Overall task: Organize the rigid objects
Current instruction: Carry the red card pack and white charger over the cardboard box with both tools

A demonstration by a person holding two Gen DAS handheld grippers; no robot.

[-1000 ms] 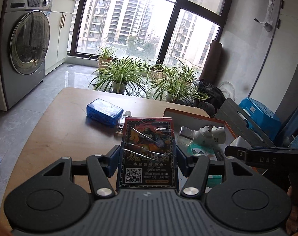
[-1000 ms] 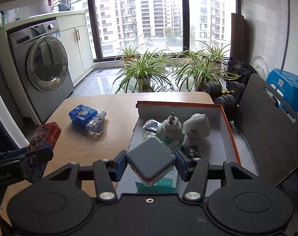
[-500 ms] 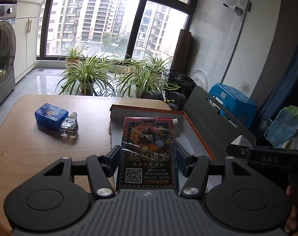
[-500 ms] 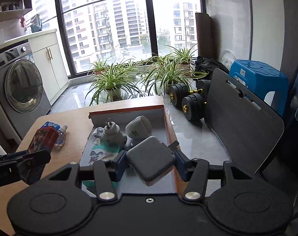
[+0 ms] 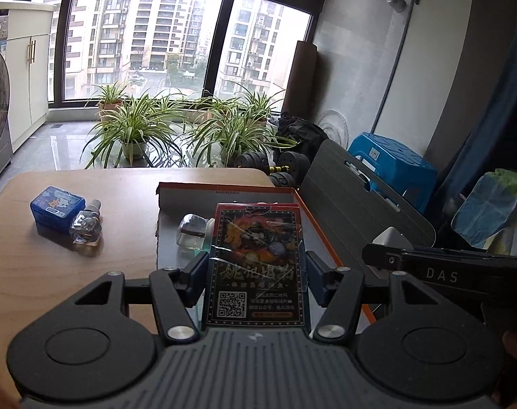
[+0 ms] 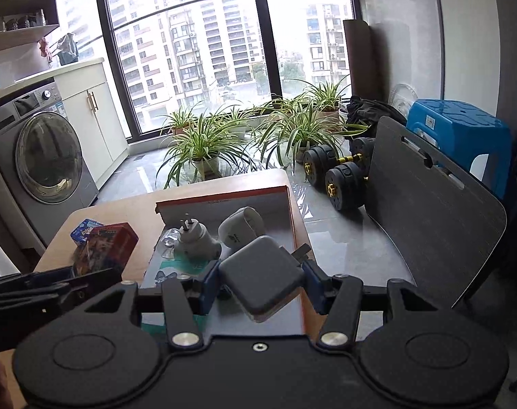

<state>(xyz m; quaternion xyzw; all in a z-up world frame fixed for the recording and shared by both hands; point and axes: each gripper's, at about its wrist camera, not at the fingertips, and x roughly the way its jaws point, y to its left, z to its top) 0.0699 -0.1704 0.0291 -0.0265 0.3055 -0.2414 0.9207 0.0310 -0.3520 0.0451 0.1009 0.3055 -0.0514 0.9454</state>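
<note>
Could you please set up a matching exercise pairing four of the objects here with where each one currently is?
Things:
1. red card pack
2. grey square charger
3. blue box
4. white plug adapter

Places:
A. lying inside the orange-rimmed tray
B. on the wooden table, outside the tray
C. clamped in the left gripper
D. clamped in the right gripper

Pairs: 1-C, 2-D, 3-B, 4-A
</note>
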